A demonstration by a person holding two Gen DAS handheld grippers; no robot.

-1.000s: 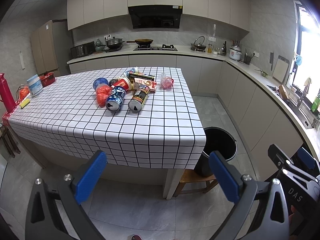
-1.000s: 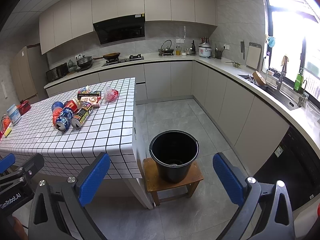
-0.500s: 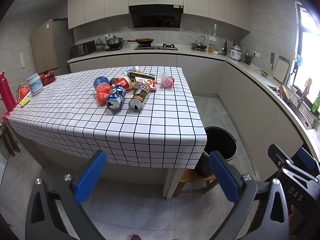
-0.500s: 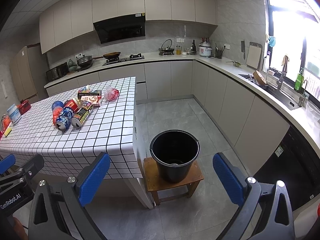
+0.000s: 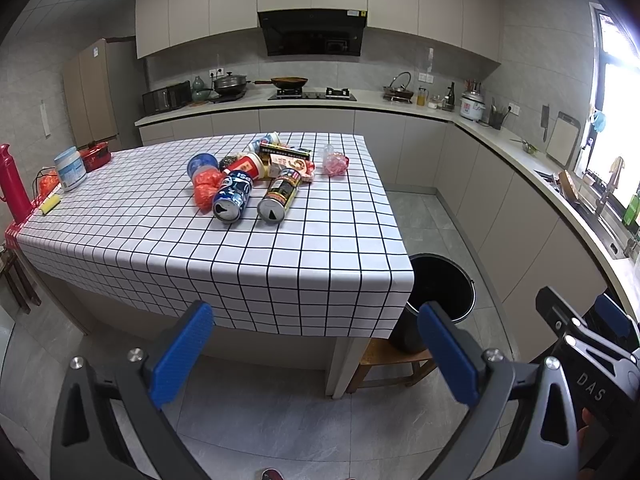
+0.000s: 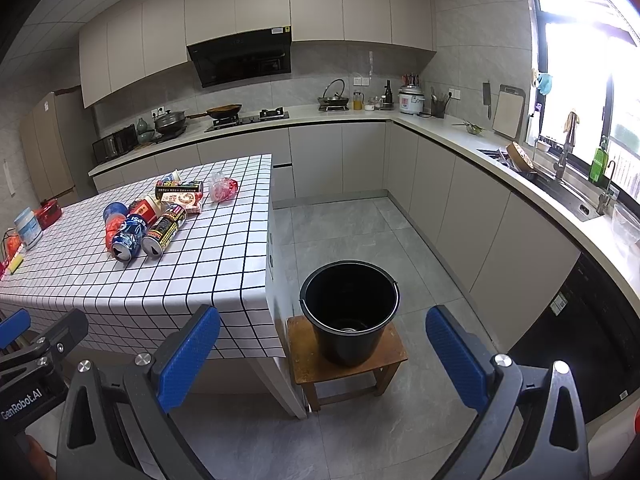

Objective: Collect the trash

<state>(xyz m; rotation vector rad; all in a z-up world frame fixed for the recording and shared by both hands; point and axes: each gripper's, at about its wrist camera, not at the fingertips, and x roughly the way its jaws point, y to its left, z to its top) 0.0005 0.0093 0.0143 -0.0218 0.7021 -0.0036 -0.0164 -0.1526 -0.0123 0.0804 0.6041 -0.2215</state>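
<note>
A heap of trash lies on the checked table (image 5: 248, 264): a blue can (image 5: 233, 196), a dark can (image 5: 280, 196), a red cup (image 5: 248, 167), an orange bag (image 5: 206, 188), a pink bag (image 5: 335, 163) and flat packets (image 5: 290, 160). The heap also shows in the right wrist view, with the blue can (image 6: 129, 236) nearest. A black bucket (image 6: 349, 312) stands on a wooden stool (image 6: 344, 364) right of the table. My left gripper (image 5: 316, 354) is open and empty, well short of the table. My right gripper (image 6: 320, 354) is open and empty, in front of the bucket.
A white jar (image 5: 70, 168), a red pot (image 5: 95, 154) and a red bottle (image 5: 12, 186) stand at the table's far left. Kitchen counters (image 6: 500, 160) run along the back and right walls. Grey tiled floor (image 6: 352, 224) lies between table and counters.
Both views have shifted very slightly; the table looks a little nearer. Both grippers stay open and nothing on the table has moved.
</note>
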